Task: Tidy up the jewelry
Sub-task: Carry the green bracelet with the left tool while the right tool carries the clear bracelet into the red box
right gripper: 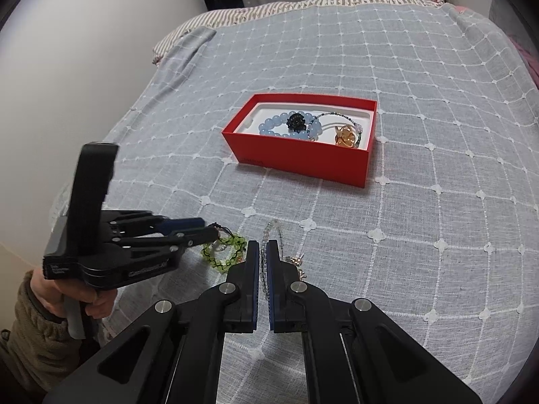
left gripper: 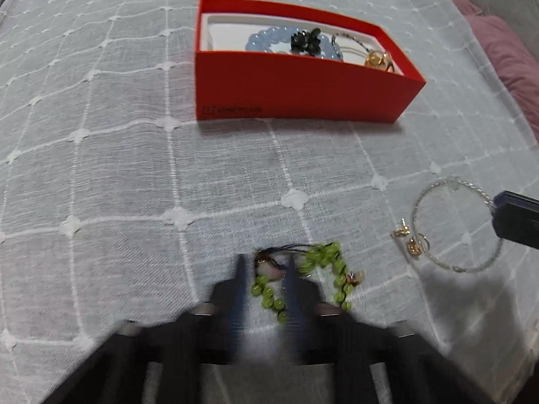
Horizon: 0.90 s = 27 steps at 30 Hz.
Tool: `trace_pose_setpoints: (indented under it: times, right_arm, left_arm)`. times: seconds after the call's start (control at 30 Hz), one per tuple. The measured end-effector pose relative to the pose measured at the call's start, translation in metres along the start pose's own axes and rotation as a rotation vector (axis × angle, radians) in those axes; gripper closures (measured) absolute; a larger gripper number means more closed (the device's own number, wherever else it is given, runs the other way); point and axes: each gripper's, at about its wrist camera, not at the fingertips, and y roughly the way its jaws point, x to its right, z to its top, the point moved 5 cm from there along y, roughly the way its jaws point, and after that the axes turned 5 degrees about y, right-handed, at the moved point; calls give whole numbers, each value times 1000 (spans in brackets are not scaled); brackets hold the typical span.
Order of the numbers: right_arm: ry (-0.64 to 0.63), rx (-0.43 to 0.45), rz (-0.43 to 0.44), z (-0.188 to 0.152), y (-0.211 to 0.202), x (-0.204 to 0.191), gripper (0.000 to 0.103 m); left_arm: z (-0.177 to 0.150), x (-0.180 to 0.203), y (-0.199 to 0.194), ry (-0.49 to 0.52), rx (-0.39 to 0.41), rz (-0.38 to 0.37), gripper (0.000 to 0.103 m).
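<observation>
A green bead bracelet lies on the grey bedspread, and my left gripper points down onto it, shut on a strand of its beads. From the right wrist view the left gripper comes in from the left with its tips at the green bracelet. My right gripper is shut on a thin clear bead bracelet that rests on the cover. That clear bracelet carries small gold charms, and the right gripper pinches its right side.
A red open box sits further back, holding a blue bead bracelet, a black flower piece and an amber flower piece. A hand grips the left tool. A striped pillow lies at the bed's far end and pink bedding along its right edge.
</observation>
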Motion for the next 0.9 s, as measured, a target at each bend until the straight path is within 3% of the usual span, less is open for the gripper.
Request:
trace_pose_setpoints:
  times: [0.1, 0.33, 0.57, 0.9]
  right_arm:
    - [6, 10, 4, 1, -2, 1, 100]
    - [9, 28, 17, 4, -5, 1, 99]
    - [28, 58, 38, 16, -12, 2, 99]
    - [57, 95, 61, 53, -12, 5, 99]
  left_arm:
    - [3, -3, -5, -29, 23, 3, 102]
    - [14, -13, -49, -118, 142, -114, 102]
    - [35, -9, -93, -112, 254, -176, 102]
    - [78, -10, -103, -125, 295, -221, 102]
